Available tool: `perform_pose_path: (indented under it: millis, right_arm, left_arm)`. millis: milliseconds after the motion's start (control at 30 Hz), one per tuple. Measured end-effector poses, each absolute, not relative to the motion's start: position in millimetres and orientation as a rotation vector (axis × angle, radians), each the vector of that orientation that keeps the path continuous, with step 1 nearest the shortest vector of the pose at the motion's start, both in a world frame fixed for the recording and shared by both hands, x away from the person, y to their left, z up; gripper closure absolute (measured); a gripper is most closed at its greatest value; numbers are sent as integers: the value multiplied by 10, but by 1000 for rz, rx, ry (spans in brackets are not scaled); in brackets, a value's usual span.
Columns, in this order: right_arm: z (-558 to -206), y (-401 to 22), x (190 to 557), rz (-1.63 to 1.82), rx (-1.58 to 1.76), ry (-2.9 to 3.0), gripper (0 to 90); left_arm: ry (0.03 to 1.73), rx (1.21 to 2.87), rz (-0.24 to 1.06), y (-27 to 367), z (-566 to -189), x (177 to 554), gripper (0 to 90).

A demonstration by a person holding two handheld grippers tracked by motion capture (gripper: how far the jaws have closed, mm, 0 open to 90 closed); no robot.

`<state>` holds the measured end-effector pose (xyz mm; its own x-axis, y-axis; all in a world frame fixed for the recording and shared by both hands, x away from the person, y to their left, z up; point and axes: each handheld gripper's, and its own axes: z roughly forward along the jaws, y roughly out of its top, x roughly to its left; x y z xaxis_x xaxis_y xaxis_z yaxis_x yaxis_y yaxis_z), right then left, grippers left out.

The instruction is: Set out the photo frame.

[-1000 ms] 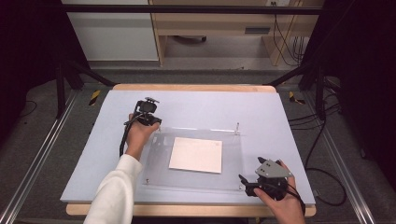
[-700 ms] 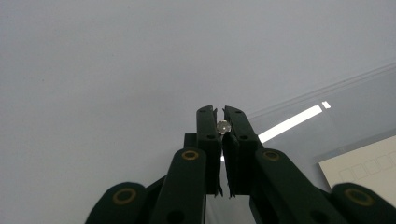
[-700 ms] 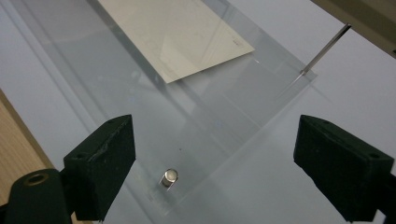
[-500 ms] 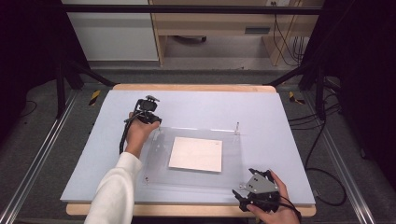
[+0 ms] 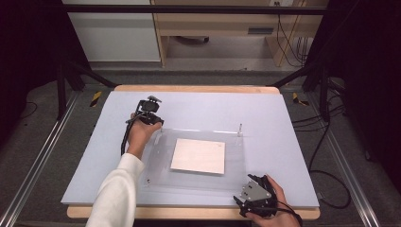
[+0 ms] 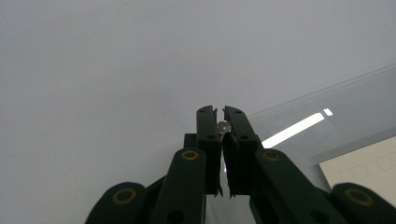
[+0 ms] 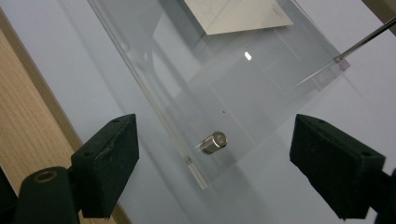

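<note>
A clear acrylic plate (image 5: 198, 182) lies on the pale blue table with a white paper sheet (image 5: 198, 156) under its middle. At the plate's far-left corner my left gripper (image 5: 156, 126) is shut on a small metal pin (image 6: 223, 126), whose shiny head shows between the black jaws of the left gripper (image 6: 220, 116). My right gripper (image 5: 248, 189) hovers at the plate's near-right corner, jaws wide open. In the right gripper view a short metal stud (image 7: 214, 142) sits in that corner of the plate (image 7: 243, 88), between and beyond the open right gripper (image 7: 229, 163), untouched.
A thin upright pin (image 5: 240, 127) stands at the plate's far-right corner, also visible as a rod (image 7: 369, 39). The table's wooden front edge (image 5: 189, 212) runs just below the right hand. Cables trail on the floor to the right.
The right gripper has come down and shifted left toward the plate's near-right corner by the table's front edge. The left hand has kept still.
</note>
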<state>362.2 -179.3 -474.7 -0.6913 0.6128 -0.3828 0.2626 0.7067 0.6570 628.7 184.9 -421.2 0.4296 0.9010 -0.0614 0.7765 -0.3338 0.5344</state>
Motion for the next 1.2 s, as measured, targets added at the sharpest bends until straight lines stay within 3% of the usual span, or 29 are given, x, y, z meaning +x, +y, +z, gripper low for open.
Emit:
perform_pose_path:
  millis: [633,1200]
  right_arm:
    - [-4808,-1732,3723,724,602,2263,234]
    - [-4728,-1677,3677,729,504,2227,483]
  left_arm:
    - [1412,2196,334,1851,-4214,6297,848]
    - [1380,2189,333,1882,-4225,6295,847]
